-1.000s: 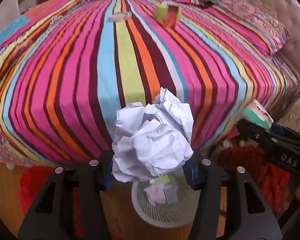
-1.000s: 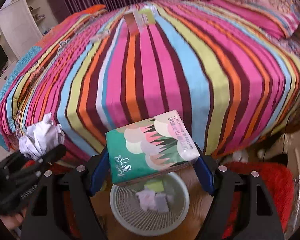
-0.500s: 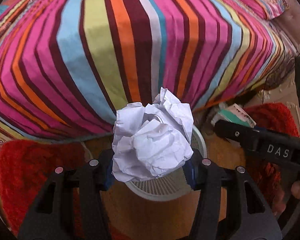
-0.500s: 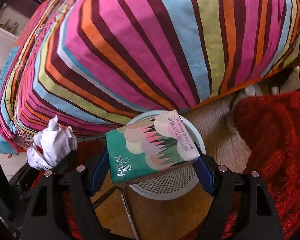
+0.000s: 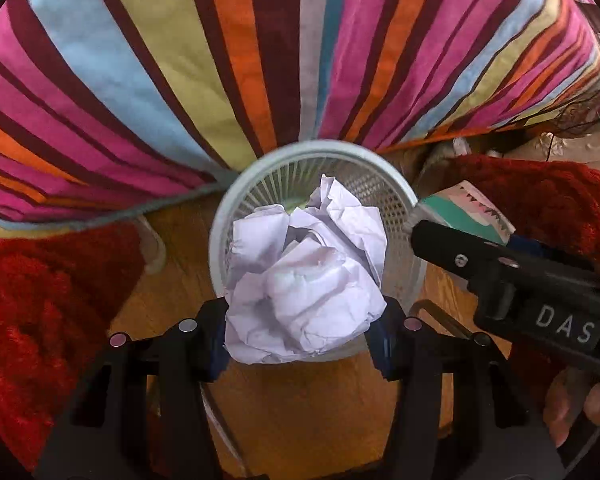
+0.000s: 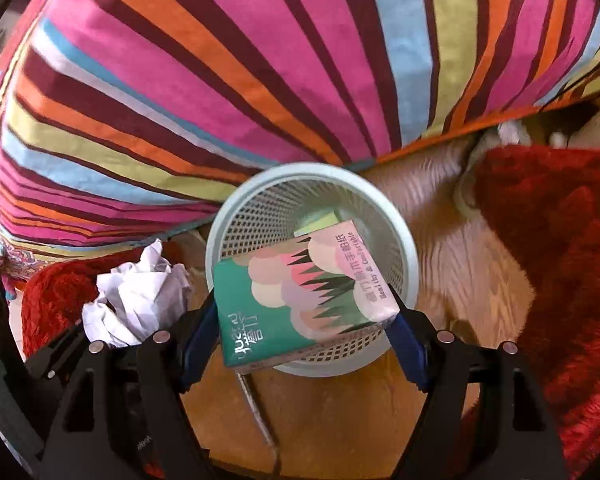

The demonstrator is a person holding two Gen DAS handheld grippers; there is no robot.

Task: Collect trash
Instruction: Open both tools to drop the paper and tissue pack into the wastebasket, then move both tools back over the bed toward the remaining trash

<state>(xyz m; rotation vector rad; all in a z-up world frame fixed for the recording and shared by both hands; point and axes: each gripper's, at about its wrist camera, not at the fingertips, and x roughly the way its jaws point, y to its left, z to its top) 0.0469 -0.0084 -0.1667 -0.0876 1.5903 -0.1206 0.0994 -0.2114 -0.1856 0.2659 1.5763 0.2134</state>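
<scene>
Paper ball point(image 5: 304, 280) sits clamped in the left gripper point(image 5: 302, 336), right over the mesh basket point(image 5: 220, 216) ahead. Right gripper point(image 6: 306, 320) squeezes the tissue pack point(image 6: 300, 292) above that same basket point(image 6: 410, 256), striped bedspread point(image 6: 220, 80) beyond.

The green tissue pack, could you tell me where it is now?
In the right wrist view, the green tissue pack sits clamped between the right gripper's fingers, above the pale mesh wastebasket.
</scene>
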